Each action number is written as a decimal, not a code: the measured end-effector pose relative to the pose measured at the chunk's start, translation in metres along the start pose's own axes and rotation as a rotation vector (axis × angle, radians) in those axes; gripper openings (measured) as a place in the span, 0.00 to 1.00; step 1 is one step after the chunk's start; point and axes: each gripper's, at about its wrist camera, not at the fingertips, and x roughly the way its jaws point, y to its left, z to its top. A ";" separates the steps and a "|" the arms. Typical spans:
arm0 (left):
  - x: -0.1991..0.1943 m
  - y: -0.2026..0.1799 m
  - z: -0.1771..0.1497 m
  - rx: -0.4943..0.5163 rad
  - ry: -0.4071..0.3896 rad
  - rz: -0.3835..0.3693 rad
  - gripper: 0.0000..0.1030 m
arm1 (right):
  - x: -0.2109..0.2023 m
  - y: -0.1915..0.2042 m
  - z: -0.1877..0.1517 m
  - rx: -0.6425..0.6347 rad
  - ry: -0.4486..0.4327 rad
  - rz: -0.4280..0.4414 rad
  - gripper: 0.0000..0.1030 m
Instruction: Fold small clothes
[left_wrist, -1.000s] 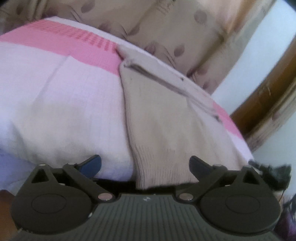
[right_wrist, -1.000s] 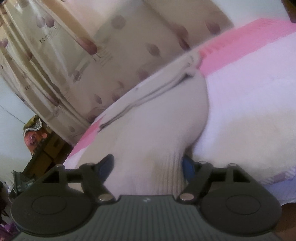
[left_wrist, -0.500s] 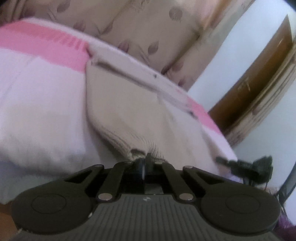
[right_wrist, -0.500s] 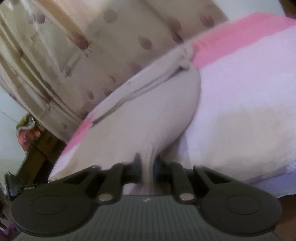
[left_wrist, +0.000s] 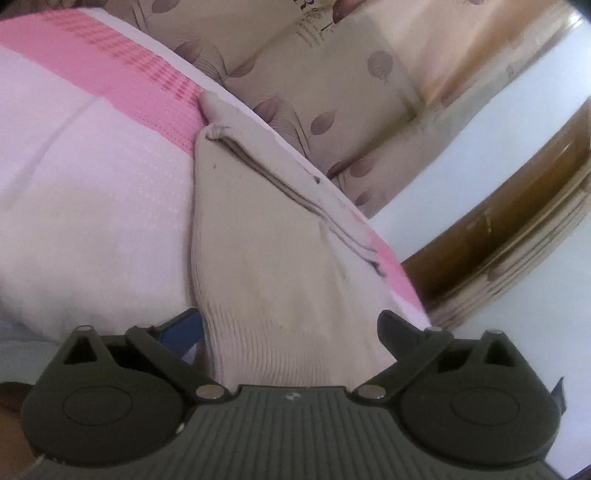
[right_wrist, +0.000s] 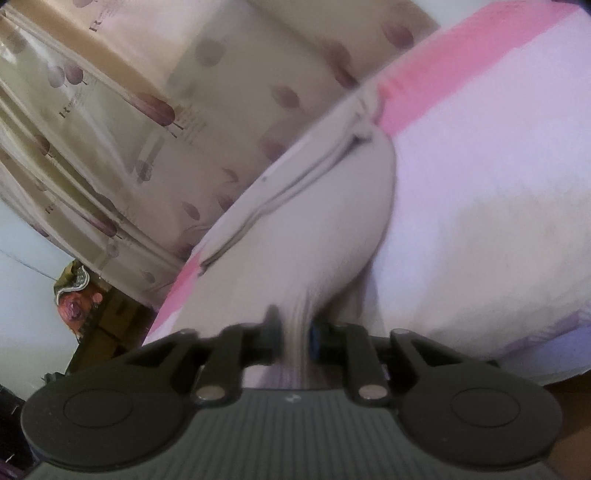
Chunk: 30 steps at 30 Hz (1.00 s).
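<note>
The left gripper (left_wrist: 290, 325) jaws are opening wide around the ribbed hem of the beige garment (left_wrist: 269, 236); the right gripper (right_wrist: 293, 325) jaws, narrow and opening, still pinch that hem. The garment lies on the bed (left_wrist: 92, 206). Judged best: grip both hem corners evenly before folding.

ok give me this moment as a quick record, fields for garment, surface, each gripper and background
garment: beige knit garment, lying flat, ribbed hem nearest the grippers
surface: pink and white bedcover
left gripper: jaws opening, wide apart, hem between them, not pinched
right gripper: jaws opening, bunched hem between the pads
background: leaf-print curtain, wooden door frame
</note>
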 end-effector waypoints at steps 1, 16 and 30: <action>0.002 0.001 0.003 -0.007 0.009 -0.004 0.96 | 0.001 0.000 0.000 -0.003 0.007 0.003 0.27; -0.009 -0.033 0.019 0.081 -0.132 -0.021 0.03 | 0.003 0.020 0.015 0.061 -0.036 0.146 0.13; 0.020 -0.072 0.112 0.077 -0.381 -0.016 0.03 | 0.053 0.057 0.127 0.096 -0.184 0.287 0.13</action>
